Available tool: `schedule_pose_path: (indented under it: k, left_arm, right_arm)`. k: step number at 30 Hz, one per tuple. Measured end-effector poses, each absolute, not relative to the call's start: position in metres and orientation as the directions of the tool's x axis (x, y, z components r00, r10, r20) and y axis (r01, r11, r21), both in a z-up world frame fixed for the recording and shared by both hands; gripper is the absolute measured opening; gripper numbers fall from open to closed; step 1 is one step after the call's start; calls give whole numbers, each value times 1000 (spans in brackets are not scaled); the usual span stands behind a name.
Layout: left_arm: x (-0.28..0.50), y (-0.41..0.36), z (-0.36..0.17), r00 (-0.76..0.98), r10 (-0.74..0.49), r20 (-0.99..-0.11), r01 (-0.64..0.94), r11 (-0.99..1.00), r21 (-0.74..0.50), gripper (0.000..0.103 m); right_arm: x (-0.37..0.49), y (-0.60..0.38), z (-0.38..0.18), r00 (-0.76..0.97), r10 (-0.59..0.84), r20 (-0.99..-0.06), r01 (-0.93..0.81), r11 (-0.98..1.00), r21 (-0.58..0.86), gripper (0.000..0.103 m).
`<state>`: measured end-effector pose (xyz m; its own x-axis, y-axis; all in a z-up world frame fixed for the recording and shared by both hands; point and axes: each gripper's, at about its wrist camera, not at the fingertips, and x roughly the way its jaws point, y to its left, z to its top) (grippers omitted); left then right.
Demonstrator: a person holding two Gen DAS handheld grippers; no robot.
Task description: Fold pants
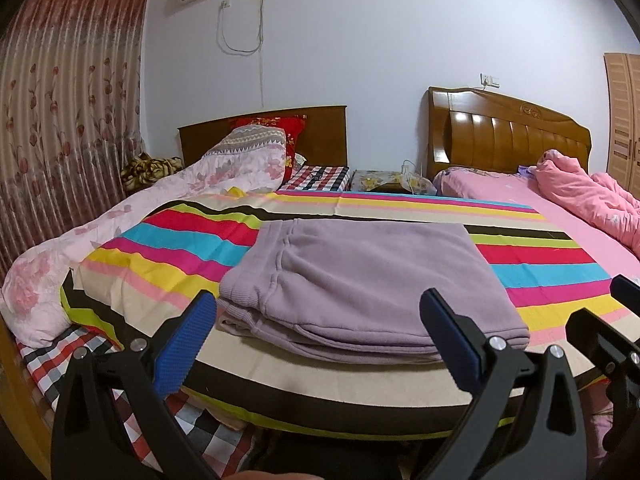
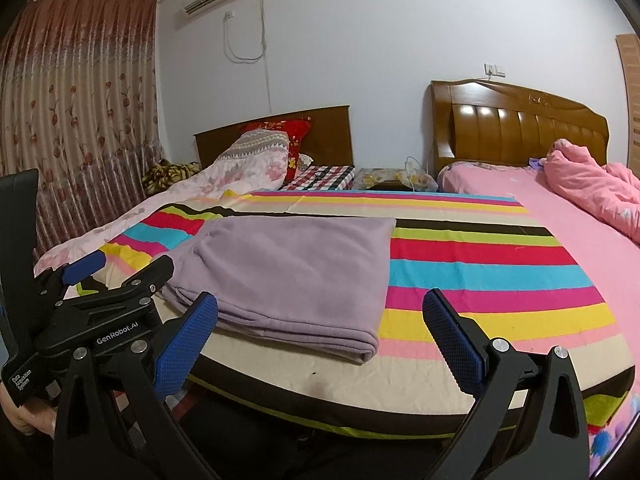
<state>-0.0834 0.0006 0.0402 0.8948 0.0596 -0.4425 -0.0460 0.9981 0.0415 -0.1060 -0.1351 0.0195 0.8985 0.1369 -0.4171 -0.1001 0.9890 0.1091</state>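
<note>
Lilac pants (image 1: 360,280) lie folded in a flat stack on the striped sheet (image 1: 180,240), waistband to the left. My left gripper (image 1: 320,312) hangs open just before the stack's near edge, nothing between its blue pads. In the right wrist view the pants (image 2: 288,280) sit left of centre, and my right gripper (image 2: 320,312) is open over the sheet (image 2: 480,272) at the stack's near right corner. The left gripper (image 2: 120,268) shows there at the left edge, apart from the cloth. The right gripper's body (image 1: 616,312) pokes in at the right of the left view.
A floral quilt (image 1: 120,216) runs along the left side of the bed. A pink bed (image 1: 560,200) with a bunched pink blanket (image 1: 592,196) adjoins on the right. Two wooden headboards (image 1: 508,136), a nightstand (image 1: 380,180) and a curtain (image 1: 68,120) stand behind. A hand (image 2: 24,412) grips the left tool.
</note>
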Motion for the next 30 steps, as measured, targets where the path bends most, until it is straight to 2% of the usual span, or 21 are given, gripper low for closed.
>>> schedule_pose_path:
  k: [30]
  left_arm:
    - [-80, 5, 36, 888, 52, -457, -38, 998, 40, 102]
  right_arm:
    - [-104, -137, 9, 887, 148, -437, -105, 987, 121, 98]
